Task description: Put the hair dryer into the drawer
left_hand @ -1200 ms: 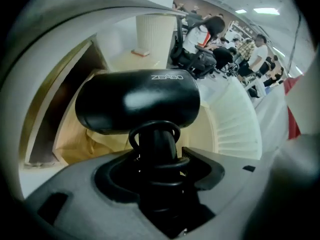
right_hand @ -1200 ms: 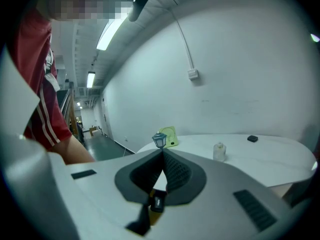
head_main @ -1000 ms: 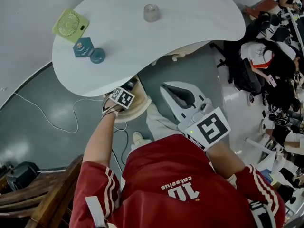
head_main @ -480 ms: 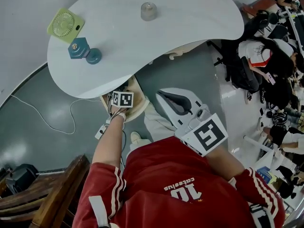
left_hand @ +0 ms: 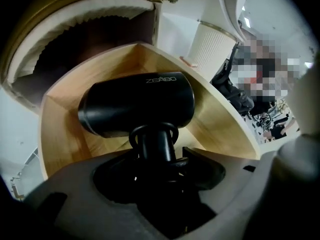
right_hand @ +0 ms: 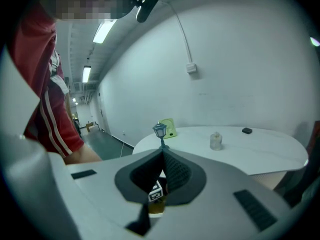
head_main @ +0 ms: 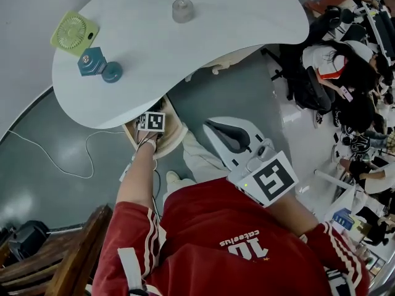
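As viewed along its own jaws, left gripper point(left_hand: 159, 159) clamped on the handle of the black hair dryer point(left_hand: 137, 106), with the barrel lying crosswise just past the jaw tips. Barrel held within the mouth of the open wooden drawer point(left_hand: 57, 129), with pale wood walls to either side and the drawer floor behind; contact with that floor not discernible. In the head view, left arm reaching down to the drawer at the near edge of the white table point(head_main: 216, 29), marker cube uppermost. Right gripper point(right_hand: 162, 153) well apart from the drawer, close to the red shirt point(head_main: 234, 251), pointed toward the table; jaw tips together, nothing between them. On the tabletop, well away from the drawer: a green fan point(head_main: 74, 32), a teal lantern point(head_main: 94, 63) just beside it, and a small glass jar point(head_main: 182, 10) farther along.
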`<state>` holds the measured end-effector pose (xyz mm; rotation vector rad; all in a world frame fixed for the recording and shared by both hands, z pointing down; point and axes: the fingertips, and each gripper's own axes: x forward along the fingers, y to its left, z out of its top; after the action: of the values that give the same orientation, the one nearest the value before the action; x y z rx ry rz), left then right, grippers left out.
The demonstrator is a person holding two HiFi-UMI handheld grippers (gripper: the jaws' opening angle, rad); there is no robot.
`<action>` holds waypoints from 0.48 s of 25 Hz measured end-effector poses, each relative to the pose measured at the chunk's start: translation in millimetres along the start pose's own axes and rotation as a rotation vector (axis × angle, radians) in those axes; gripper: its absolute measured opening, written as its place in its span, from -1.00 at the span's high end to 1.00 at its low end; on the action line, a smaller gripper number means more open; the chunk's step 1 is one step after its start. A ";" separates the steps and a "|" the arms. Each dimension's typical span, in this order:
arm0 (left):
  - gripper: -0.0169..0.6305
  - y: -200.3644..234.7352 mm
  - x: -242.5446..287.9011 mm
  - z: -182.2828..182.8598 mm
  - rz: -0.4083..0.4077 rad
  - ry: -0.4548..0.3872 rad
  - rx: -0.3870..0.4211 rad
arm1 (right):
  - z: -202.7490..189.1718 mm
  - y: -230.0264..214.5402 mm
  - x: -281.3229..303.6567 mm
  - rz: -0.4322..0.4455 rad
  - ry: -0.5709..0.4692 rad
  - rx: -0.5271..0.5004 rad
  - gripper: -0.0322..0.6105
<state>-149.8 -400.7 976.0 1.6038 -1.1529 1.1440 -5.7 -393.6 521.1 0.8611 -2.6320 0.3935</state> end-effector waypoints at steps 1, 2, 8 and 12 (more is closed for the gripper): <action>0.06 -0.2 -1.8 0.0 0.001 0.006 0.000 | -0.4 0.5 -2.1 -0.004 -0.002 0.002 0.88; 0.05 -0.9 -2.1 -0.5 0.001 0.015 -0.001 | 0.3 1.2 -4.4 -0.007 -0.007 0.000 0.88; 0.01 -6.1 -12.7 -1.7 -0.019 -0.032 0.035 | 12.3 18.9 -22.8 -0.011 -0.063 -0.045 0.88; 0.02 -4.6 -35.3 13.5 -0.030 -0.086 0.066 | 24.0 31.7 -30.7 -0.011 -0.114 -0.092 0.88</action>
<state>-148.4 -405.2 938.2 1.7300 -1.1530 1.1136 -7.4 -361.8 482.2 0.8923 -2.7240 0.2239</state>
